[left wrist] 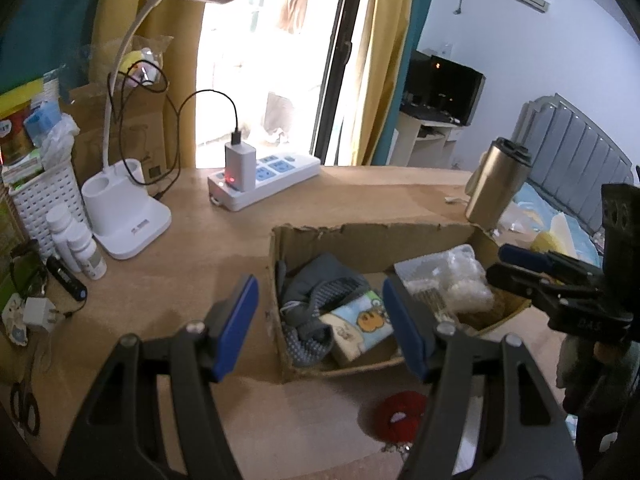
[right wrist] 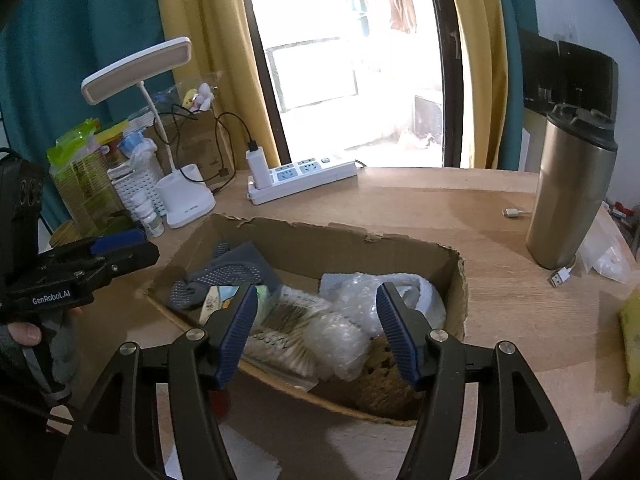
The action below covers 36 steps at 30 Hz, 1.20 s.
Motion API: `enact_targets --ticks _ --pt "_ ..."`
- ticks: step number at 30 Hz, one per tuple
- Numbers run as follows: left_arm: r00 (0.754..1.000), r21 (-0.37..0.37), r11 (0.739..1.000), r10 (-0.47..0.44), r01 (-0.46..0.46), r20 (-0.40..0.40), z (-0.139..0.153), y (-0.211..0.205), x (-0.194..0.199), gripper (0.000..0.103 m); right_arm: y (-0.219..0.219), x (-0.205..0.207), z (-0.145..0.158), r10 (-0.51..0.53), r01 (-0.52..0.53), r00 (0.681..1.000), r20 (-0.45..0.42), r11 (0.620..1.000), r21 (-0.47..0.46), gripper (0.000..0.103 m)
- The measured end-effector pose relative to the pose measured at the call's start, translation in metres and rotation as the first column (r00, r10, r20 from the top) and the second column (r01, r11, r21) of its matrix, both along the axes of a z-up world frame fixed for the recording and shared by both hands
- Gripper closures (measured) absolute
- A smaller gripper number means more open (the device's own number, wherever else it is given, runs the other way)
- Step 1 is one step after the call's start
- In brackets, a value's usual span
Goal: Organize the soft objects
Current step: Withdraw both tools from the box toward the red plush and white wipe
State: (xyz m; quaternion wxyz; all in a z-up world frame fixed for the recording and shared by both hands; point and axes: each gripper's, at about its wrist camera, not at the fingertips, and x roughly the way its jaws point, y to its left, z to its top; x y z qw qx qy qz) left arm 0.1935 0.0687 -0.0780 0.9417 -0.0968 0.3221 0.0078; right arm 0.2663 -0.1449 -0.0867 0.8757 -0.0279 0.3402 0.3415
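With both the left gripper (left wrist: 320, 322) and the right gripper (right wrist: 318, 330) standing open and empty, we are targeting the red plush item (left wrist: 398, 416) lying near the desk's (left wrist: 360, 196) front edge before the cardboard box (left wrist: 380, 232); judged light and compressible, we are gripping its middle.

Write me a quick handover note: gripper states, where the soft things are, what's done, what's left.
Left gripper: open, empty, above the near left of the cardboard box.
Right gripper: open, empty, above the bubble wrap in the box's right side.
In the box: grey dotted socks, cartoon-print cloth, bubble wrap, a pack beneath it.
Done: those items are boxed.
Left: red soft item lies on the table in front of the box; probably next for the left gripper.
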Motion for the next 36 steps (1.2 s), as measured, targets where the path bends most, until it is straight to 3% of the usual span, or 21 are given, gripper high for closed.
enact_targets --ticks 36 --pt "0.994 -0.044 0.997 -0.057 0.061 0.088 0.013 -0.012 -0.093 0.032 0.005 -0.101 0.031 0.010 -0.008 0.996 0.086 1.000 -0.023 0.038"
